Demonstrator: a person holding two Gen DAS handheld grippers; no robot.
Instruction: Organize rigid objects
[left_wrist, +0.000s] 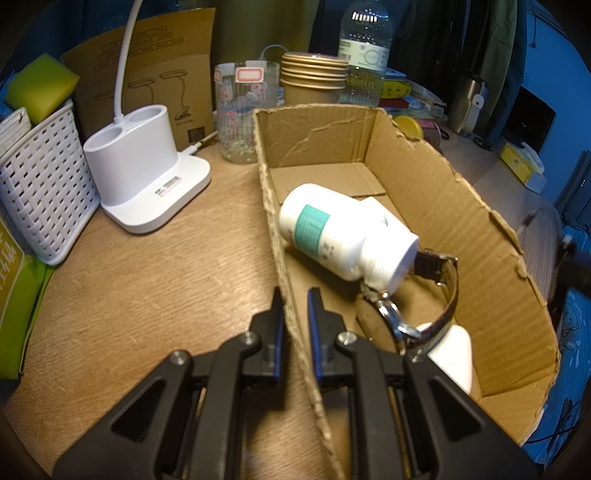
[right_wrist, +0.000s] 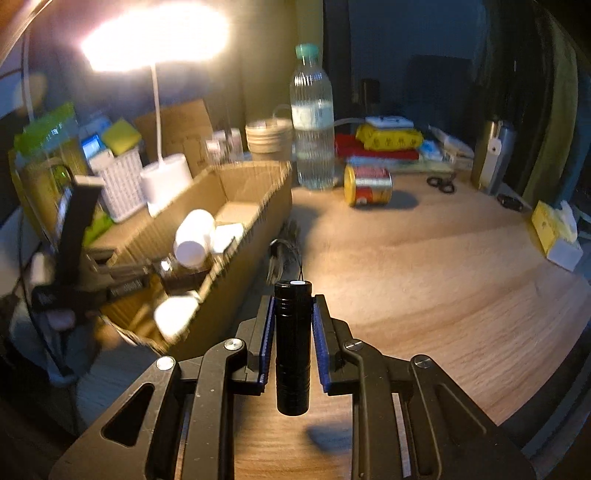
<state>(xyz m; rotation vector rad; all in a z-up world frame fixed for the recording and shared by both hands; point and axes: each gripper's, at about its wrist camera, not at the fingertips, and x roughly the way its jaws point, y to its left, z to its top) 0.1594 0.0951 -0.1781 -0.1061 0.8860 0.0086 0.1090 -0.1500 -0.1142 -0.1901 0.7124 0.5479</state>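
While the left tool (left_wrist: 295, 299) pinches the near wall of the cardboard box (left_wrist: 436, 206), its pads pressed onto the torn edge low in the left wrist view, the right tool (right_wrist: 293, 306) grips a small black flashlight (right_wrist: 292, 343) at the bottom centre of the right wrist view, lifted clear of the counter (right_wrist: 424, 266) with its shadow below.

The flashlight looks like stiff, ribbed metal: dense for its size, not fragile, but round and smooth enough to roll or twist between flat pads. The pads sit on its upper body, which seems a sound hold; a grip nearer the middle would likely swing less.

Inside the box lie a white pill bottle (left_wrist: 332, 229) on its side and a wristwatch (left_wrist: 417, 299); the watch glass is probably the thing to spare when setting the flashlight down.
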